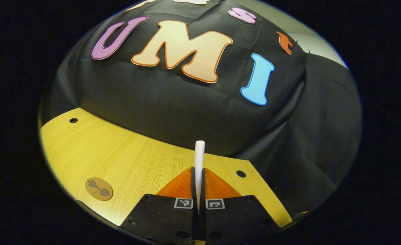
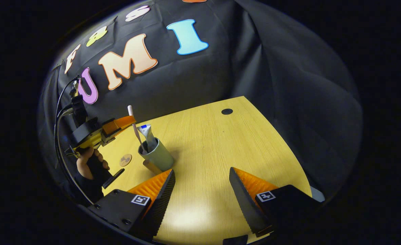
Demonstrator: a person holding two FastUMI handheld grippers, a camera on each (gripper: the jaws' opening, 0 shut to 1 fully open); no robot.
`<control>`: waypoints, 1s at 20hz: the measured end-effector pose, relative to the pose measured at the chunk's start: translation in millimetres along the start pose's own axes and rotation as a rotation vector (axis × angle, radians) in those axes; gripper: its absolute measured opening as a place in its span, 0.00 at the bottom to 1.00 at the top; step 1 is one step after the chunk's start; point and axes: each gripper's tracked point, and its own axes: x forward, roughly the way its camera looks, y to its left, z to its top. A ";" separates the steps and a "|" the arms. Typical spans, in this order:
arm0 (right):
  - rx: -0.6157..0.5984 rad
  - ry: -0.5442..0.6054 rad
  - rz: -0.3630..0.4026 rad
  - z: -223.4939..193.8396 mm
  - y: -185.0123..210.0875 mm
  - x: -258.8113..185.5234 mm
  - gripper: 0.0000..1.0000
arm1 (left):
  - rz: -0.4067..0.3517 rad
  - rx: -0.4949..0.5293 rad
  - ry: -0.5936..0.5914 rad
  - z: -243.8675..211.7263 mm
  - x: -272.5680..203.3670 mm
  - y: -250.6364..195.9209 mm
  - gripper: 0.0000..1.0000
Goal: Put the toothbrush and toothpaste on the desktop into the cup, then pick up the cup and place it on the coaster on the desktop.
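status: the toothpaste (image 2: 146, 134) stands in the cup (image 2: 157, 154), its top end projecting above the rim. this sub-step reads as complete.

the toothbrush (image 1: 199, 163) is clamped between the two fingers of the left gripper (image 1: 199, 180), which are closed on its handle with the free end pointing forward past the fingertips. in the right gripper view the left gripper (image 2: 127, 121) is seen farther off, held by a hand (image 2: 91, 163), and the toothbrush (image 2: 134, 127) slants down from it with its lower end inside the cup, beside the toothpaste. the toothbrush is therefore partly inserted but not yet released; this sub-step is judged nearly complete.

the right gripper (image 2: 202, 183) is held with its fingers spread wide apart, holding nothing, above bare surface (image 2: 221, 143) in front of the cup.

the cup rests on the surface, near the coaster (image 2: 126, 159) but apart from it. the coaster (image 1: 98, 189) lies flat and carries nothing.

remaining, by judgement:
- release the toothbrush so that it rests in the cup.
- grasp the cup.
- lift it and set it on the coaster.

note: the cup holds two tall items that lean over the rim, so a tilt during transfer could tip them out.
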 end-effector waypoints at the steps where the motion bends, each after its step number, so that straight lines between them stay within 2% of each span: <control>1: -0.004 0.000 0.009 0.7 4.3 3.7 0.97 | -0.003 0.010 -0.003 -0.4 -4.4 -1.6 0.00; 7: -0.035 0.000 0.080 8.2 37.1 16.7 0.97 | -0.017 0.065 0.044 -23.9 -32.8 -10.0 0.01; 11: -0.068 0.040 0.126 -0.5 59.0 24.1 0.94 | -0.026 0.069 0.079 -37.5 -48.9 -10.1 0.02; 12: -0.077 0.051 0.142 -2.6 64.5 25.0 0.99 | -0.029 0.082 0.079 -39.2 -51.3 -9.9 0.02; 13: -0.089 0.063 0.160 -4.8 71.0 27.1 0.99 | -0.032 0.097 0.079 -39.7 -55.1 -10.0 0.05; 14: -0.103 0.073 0.170 -6.5 75.0 30.6 0.99 | -0.035 0.111 0.088 -41.7 -60.1 -9.6 0.10; 17: -0.104 0.127 0.200 -9.9 91.1 36.7 0.99 | -0.005 0.174 0.115 -42.9 -79.4 2.2 0.63; 18: -0.106 0.151 0.215 -11.2 98.9 38.8 0.99 | 0.006 0.188 0.108 -38.5 -87.6 7.1 0.75; 19: -0.112 0.181 0.223 -14.7 106.5 42.7 0.99 | 0.014 0.194 0.095 -32.0 -95.9 12.1 0.82; 20: -0.121 0.209 0.219 -18.2 111.4 46.7 0.98 | 0.027 0.195 0.088 -27.4 -105.1 19.2 0.83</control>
